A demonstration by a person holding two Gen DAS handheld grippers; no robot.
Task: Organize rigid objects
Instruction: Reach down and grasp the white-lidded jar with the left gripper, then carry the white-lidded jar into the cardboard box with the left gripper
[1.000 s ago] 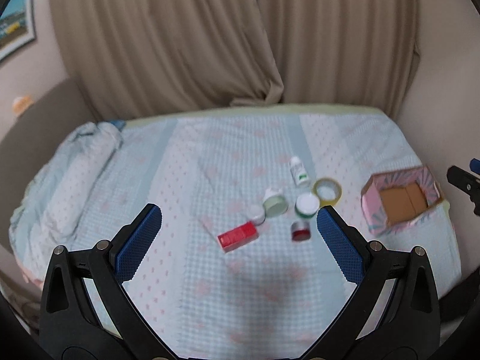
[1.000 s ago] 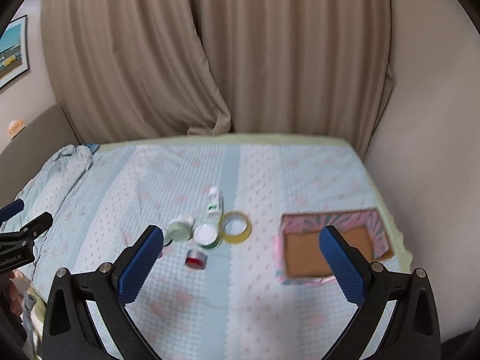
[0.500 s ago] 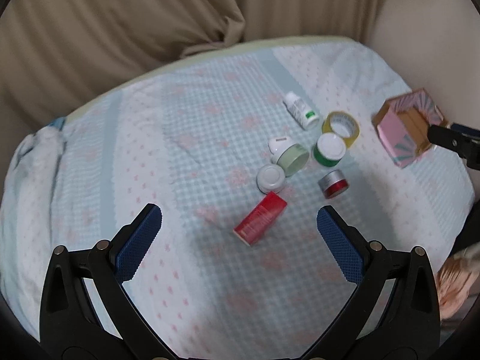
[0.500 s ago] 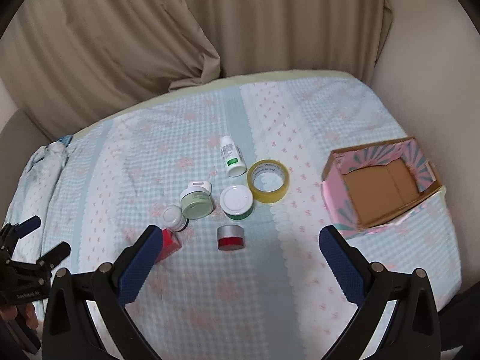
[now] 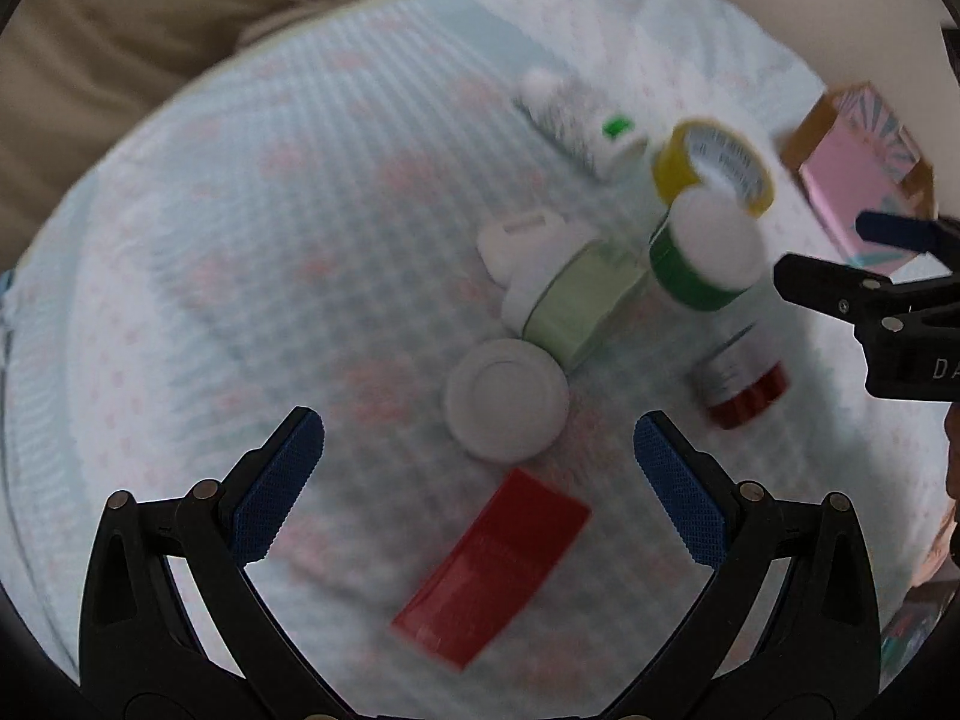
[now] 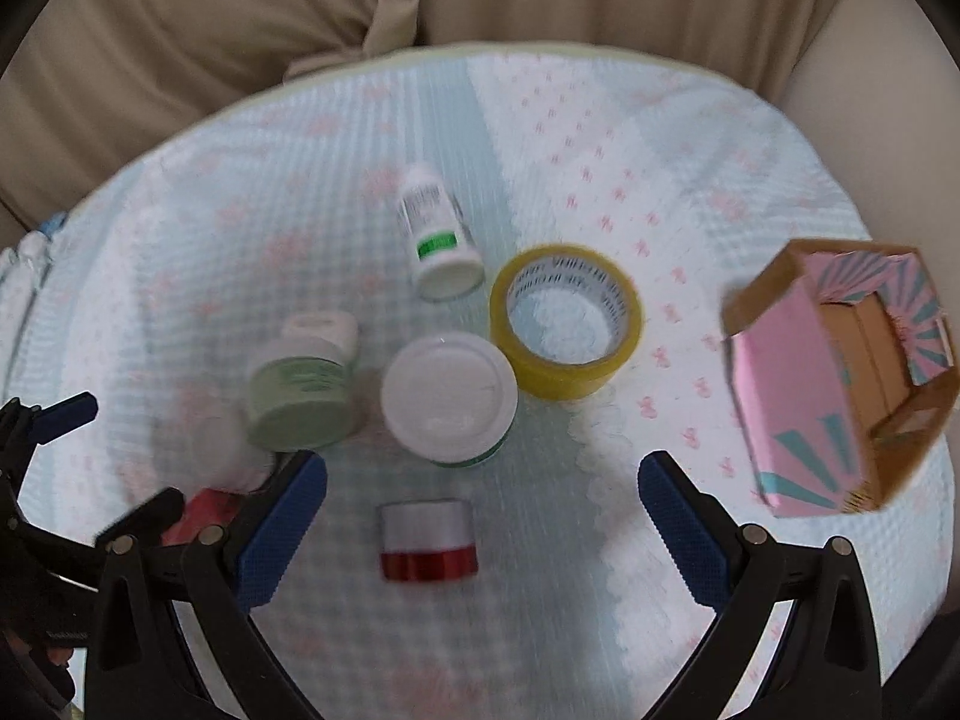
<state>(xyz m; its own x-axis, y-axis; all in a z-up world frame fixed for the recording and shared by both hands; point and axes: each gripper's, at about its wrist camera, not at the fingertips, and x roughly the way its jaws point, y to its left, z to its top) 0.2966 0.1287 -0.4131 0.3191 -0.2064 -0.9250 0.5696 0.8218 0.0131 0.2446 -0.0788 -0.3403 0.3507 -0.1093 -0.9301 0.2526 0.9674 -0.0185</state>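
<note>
Several small items lie clustered on the bed. My left gripper (image 5: 479, 468) is open, low over a red box (image 5: 492, 570) and a white-lidded jar (image 5: 507, 399). Behind these lie a pale green jar (image 5: 576, 306) on its side, a green jar with a white lid (image 5: 705, 255), yellow tape (image 5: 714, 165) and a white bottle (image 5: 576, 120). My right gripper (image 6: 483, 519) is open around a small red and silver jar (image 6: 427, 540), not touching it. In that view the white-lidded green jar (image 6: 449, 399), tape roll (image 6: 567, 321), bottle (image 6: 438, 234) and pale green jar (image 6: 303, 396) lie beyond.
An open pink and teal cardboard box (image 6: 840, 378) stands at the right edge of the bed, showing also as a pink box (image 5: 852, 168) behind the right gripper's tips. A checked blue bedsheet (image 6: 600, 150) covers the bed. Beige curtains (image 6: 240, 30) hang behind.
Both grippers have come down and forward toward the cluster of items, which now looks much larger. Both stayed open. Nothing on the bed has moved.
</note>
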